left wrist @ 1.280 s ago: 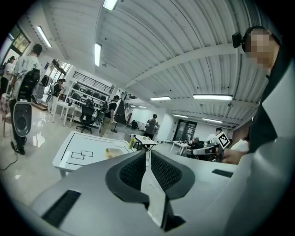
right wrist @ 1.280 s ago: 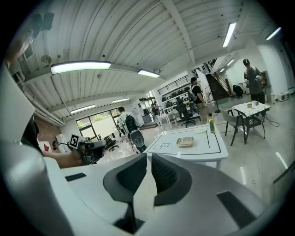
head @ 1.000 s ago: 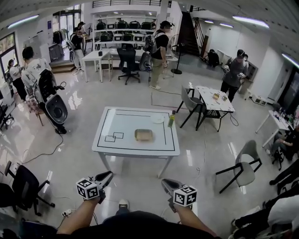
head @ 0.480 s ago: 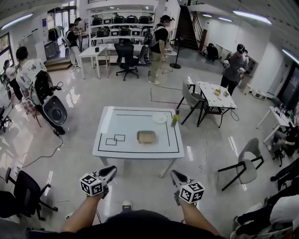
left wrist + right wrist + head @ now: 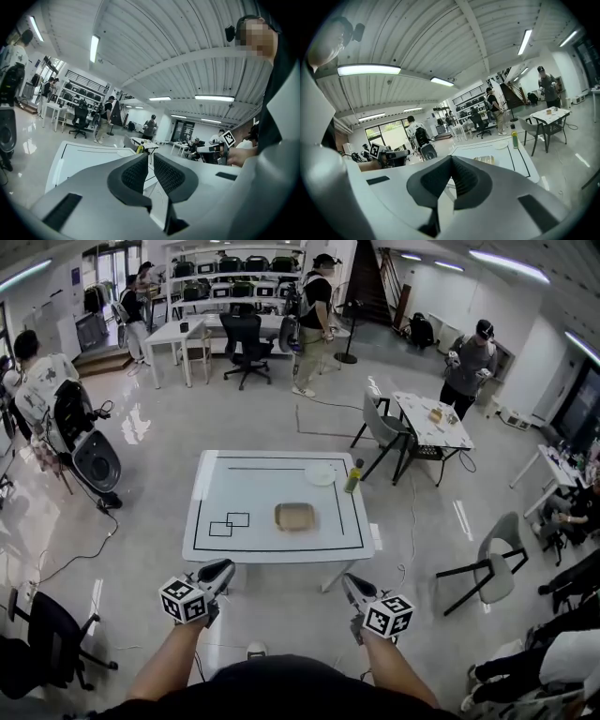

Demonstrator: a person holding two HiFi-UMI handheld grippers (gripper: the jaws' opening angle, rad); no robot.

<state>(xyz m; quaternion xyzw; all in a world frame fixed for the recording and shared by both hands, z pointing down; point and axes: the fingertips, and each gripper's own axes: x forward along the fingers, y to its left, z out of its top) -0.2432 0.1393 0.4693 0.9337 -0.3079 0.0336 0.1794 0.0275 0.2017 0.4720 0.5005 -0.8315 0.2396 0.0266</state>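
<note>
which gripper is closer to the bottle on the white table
Right. The right gripper hangs short of the near edge of the table, on the same side as the bottle; the left gripper is off toward the opposite near corner.

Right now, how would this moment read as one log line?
left gripper: open, empty | right gripper: shut, empty | both short of white table | brown tray on table

Brown tray (image 5: pixel 294 516) contents too small to tell, bottle (image 5: pixel 355 476) label unreadable, both forearms (image 5: pixel 173 667) cut off below.

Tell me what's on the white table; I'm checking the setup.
A brown tray near the middle, a white plate and a yellow-green bottle at the far right. Tray contents unclear.
</note>
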